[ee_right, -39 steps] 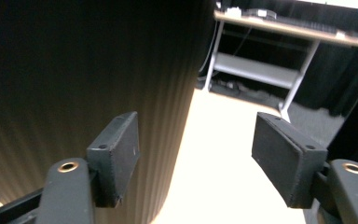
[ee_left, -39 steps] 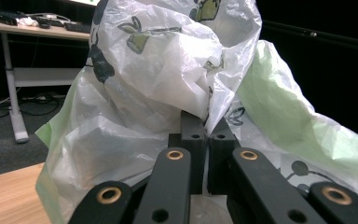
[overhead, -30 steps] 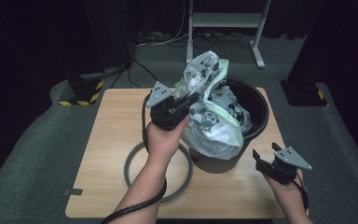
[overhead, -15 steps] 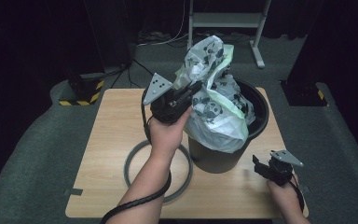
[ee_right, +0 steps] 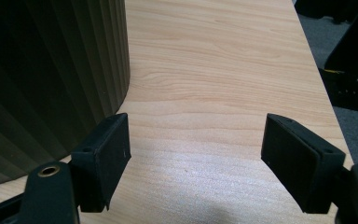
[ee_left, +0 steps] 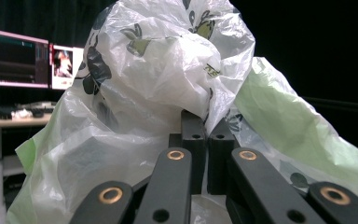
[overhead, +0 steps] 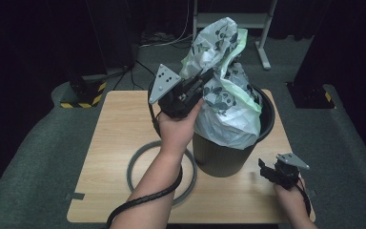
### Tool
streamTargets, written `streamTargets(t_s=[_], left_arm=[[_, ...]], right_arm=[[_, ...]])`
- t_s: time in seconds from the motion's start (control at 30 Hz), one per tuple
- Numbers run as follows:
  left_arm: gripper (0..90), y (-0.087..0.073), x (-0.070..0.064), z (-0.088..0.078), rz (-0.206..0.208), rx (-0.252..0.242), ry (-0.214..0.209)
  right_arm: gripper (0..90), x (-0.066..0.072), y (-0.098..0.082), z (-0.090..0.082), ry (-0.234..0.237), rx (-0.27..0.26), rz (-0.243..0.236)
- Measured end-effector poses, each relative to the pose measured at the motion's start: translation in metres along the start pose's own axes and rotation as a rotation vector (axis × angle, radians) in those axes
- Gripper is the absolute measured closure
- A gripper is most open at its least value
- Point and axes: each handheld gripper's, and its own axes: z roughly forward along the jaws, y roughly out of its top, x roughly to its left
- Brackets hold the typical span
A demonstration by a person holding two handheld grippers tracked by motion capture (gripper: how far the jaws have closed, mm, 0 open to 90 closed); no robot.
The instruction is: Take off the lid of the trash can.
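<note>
A white and pale green plastic bag [overhead: 224, 88] printed with pandas rises out of a dark ribbed bin [overhead: 219, 157] on the wooden table [overhead: 119, 119]. My left gripper [overhead: 208, 76] is held above the bin's left rim and is shut on a fold of the bag. In the left gripper view the bag [ee_left: 158, 70] bulges over the closed left gripper [ee_left: 207, 128]. My right gripper [overhead: 263, 168] is low over the table, right of the bin's base, open and with nothing in it. In the right gripper view the right gripper [ee_right: 196, 144] frames bare table [ee_right: 205, 70] beside the bin's wall [ee_right: 51, 70].
A grey ring [overhead: 136, 167] lies flat on the table left of the bin, under my left forearm. The table's right edge [ee_right: 324, 93] is close to my right gripper. A metal stand [overhead: 262, 43] and dark equipment stand on the floor behind the table.
My left gripper has risen and pulled the bag higher out of the bin. My right hand has sunk lower toward the table beside the bin.
</note>
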Motion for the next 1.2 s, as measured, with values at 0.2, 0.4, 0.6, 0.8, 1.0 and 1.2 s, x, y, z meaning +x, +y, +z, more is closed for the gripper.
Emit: streamTargets(t_s=[0.2, 0.4, 0.6, 0.8, 1.0, 1.2], left_arm=[[88.9, 0.006, -0.006, 0.001, -0.03, -0.046, -0.018], [88.9, 0.013, -0.011, -0.001, -0.017, -0.075, -0.024], [88.9, 0.024, -0.009, -0.011, -0.011, -0.107, 0.001], [88.9, 0.033, -0.007, -0.02, -0.003, -0.117, 0.015], [88.9, 0.043, -0.002, -0.037, 0.016, -0.131, 0.042], [88.9, 0.051, 0.009, -0.063, 0.012, -0.152, 0.075]], right_arm=[[23.5, 0.001, 0.0, -0.001, 0.004, -0.001, -0.007], [23.6, 0.0, 0.001, -0.001, 0.004, -0.001, -0.003], [23.4, 0.0, 0.0, 0.0, -0.005, 0.004, -0.003], [23.4, 0.0, -0.002, 0.001, -0.01, 0.01, 0.009], [23.4, 0.0, -0.004, 0.004, -0.013, 0.017, 0.011], [23.5, 0.001, -0.004, 0.008, -0.01, 0.03, 0.022]])
